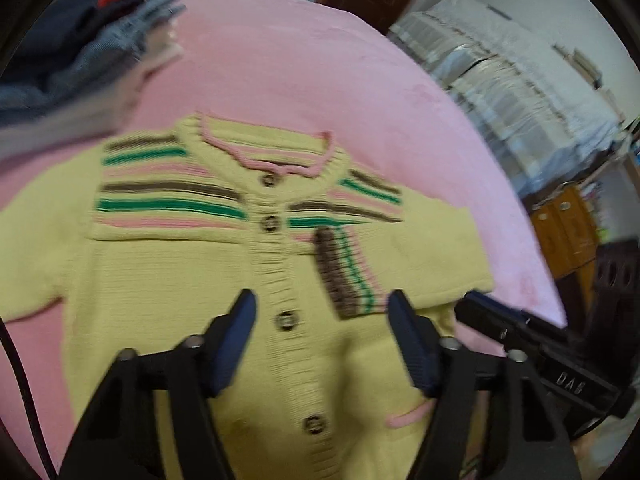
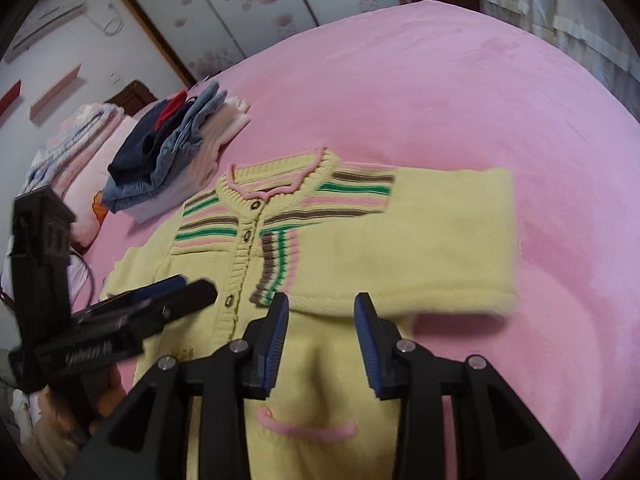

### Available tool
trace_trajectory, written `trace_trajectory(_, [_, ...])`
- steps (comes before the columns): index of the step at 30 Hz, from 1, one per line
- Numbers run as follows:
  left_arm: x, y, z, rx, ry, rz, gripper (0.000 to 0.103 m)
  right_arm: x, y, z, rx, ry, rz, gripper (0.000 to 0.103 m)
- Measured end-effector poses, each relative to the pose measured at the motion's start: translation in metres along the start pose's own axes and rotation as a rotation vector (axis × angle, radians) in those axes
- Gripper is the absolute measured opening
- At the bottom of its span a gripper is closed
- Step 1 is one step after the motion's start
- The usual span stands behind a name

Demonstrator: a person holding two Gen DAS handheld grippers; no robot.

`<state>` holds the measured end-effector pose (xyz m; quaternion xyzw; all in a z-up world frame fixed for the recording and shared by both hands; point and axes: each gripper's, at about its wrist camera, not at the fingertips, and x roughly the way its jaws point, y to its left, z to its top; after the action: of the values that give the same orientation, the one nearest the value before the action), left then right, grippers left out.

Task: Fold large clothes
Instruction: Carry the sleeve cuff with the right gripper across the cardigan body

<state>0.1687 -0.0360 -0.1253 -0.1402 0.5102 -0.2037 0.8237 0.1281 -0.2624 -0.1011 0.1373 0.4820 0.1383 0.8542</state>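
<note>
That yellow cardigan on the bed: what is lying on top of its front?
One sleeve is folded across the yellow cardigan, its striped cuff beside the button band. The chest beneath the sleeve is hidden.

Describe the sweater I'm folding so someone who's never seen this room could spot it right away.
On the pink bedspread, just in front of the stack of folded clothes, lies a yellow knit cardigan spread flat, one sleeve folded across its front. Unlike the stacked denim and navy items, it has brown, green and pink stripes at the shoulders, a pink-edged collar and a row of dark buttons.

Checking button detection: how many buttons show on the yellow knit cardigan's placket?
4 brown buttons on the yellow knit cardigan, top to bottom. More may be hidden lower.
</note>
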Motion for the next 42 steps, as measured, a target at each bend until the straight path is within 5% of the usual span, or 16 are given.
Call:
trace_trajectory(6, [0.037, 0.005, 0.006, -0.12, 0.087, -0.152, 0.046, -0.024, -0.024, -0.019, 0.087, -0.009, -0.001, 0.034])
trace_trajectory(16, [0.076, 0.001, 0.01, -0.177, 0.136, -0.144, 0.046, -0.018, -0.032, -0.03, 0.114, 0.016, 0.03, 0.034])
trace_trajectory(18, [0.082, -0.01, 0.014, -0.164, 0.142, -0.143, 0.009, -0.014, -0.034, -0.031, 0.122, 0.02, 0.027, 0.034])
trace_trajectory(20, [0.083, -0.02, 0.019, -0.16, 0.158, -0.139, 0.008, -0.01, -0.039, -0.031, 0.14, 0.032, 0.017, 0.034])
trace_trajectory(28, [0.017, -0.079, 0.075, -0.099, -0.031, -0.202, 0.007, 0.009, -0.067, -0.018, 0.255, 0.049, 0.033, 0.052])
trace_trajectory(37, [-0.047, -0.083, 0.117, -0.066, -0.166, -0.192, 0.007, 0.04, -0.068, 0.022, 0.301, 0.018, 0.05, 0.052])
trace_trajectory(38, [-0.052, -0.077, 0.118, -0.075, -0.177, -0.178, 0.007, 0.039, -0.065, 0.026, 0.273, 0.001, 0.019, 0.05])
trace_trajectory(40, [-0.061, -0.056, 0.118, -0.102, -0.199, -0.161, 0.007, 0.034, -0.056, 0.034, 0.181, -0.03, -0.1, 0.011])
trace_trajectory(42, [-0.065, -0.03, 0.113, -0.143, -0.204, -0.141, 0.007, 0.03, -0.047, 0.038, 0.096, -0.042, -0.176, 0.011])
